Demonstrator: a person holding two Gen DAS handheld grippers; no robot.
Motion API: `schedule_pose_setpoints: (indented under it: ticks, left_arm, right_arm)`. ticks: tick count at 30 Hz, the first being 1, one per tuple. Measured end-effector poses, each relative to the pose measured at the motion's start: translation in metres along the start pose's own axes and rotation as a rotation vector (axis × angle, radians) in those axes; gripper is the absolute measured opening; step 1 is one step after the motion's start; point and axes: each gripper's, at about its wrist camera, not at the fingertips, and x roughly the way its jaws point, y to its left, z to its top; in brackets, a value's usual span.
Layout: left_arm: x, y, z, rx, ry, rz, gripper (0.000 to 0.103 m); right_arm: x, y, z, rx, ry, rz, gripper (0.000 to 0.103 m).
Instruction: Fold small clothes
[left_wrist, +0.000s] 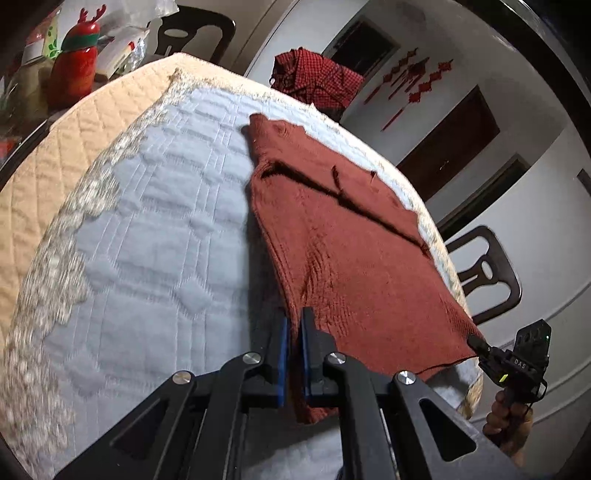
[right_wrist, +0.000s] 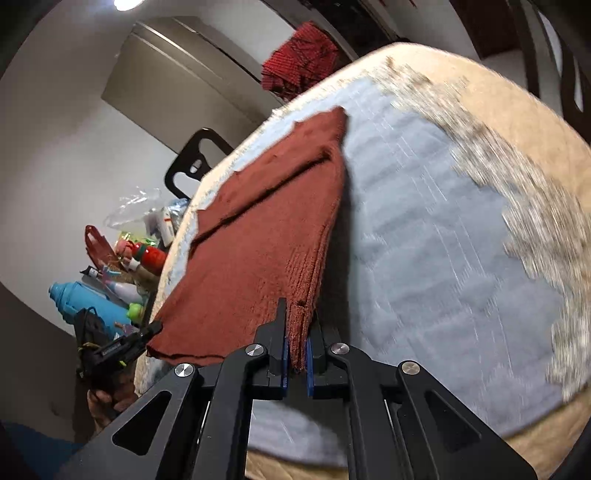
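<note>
A rust-red knitted garment (left_wrist: 351, 251) lies partly folded on a pale blue quilted mat (left_wrist: 159, 229), its near hem lifted off the mat. My left gripper (left_wrist: 294, 322) is shut on the garment's near left corner, the knit pinched between the blue pads. In that same view my right gripper (left_wrist: 476, 341) grips the opposite near corner, with a hand below it. The right wrist view shows the garment (right_wrist: 258, 236) bunched between the pads of my right gripper (right_wrist: 298, 325). The left gripper (right_wrist: 153, 328) holds the hem's other end there.
The mat lies on a beige quilted cover (left_wrist: 74, 122) over a round table. A red checked cloth (left_wrist: 317, 75) hangs at the far side. Dark chairs (left_wrist: 491, 273) stand around. A red reindeer bottle (left_wrist: 77, 62), a blue bottle (right_wrist: 85, 302) and bags crowd one side.
</note>
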Motion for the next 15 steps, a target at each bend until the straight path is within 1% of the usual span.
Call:
schedule_pose_setpoints:
  ticks: [2,4,5,10,15]
  left_arm:
    - [0.002,0.004,-0.008,0.001,0.026,0.008,0.008]
    - [0.008,0.008,-0.015,-0.007,0.054,0.020,0.008]
    - [0.009,0.009,-0.016,-0.010,0.055,0.017,0.008]
    - [0.008,0.006,-0.015,0.026,0.048,0.023,0.008]
    - [0.007,0.002,-0.014,0.044,0.052,0.012,0.008]
  right_arm:
    - [0.003,-0.010,-0.009,0.020,0.027,-0.032,0.006]
    - [0.006,-0.021,-0.015,0.054,0.047,-0.029,0.006]
    - [0.004,-0.023,-0.016,0.059,0.041,-0.018,0.006]
    - [0.004,-0.015,-0.014,0.009,0.051,-0.052,0.006]
    - [0.002,-0.013,-0.014,0.003,0.053,-0.044,0.010]
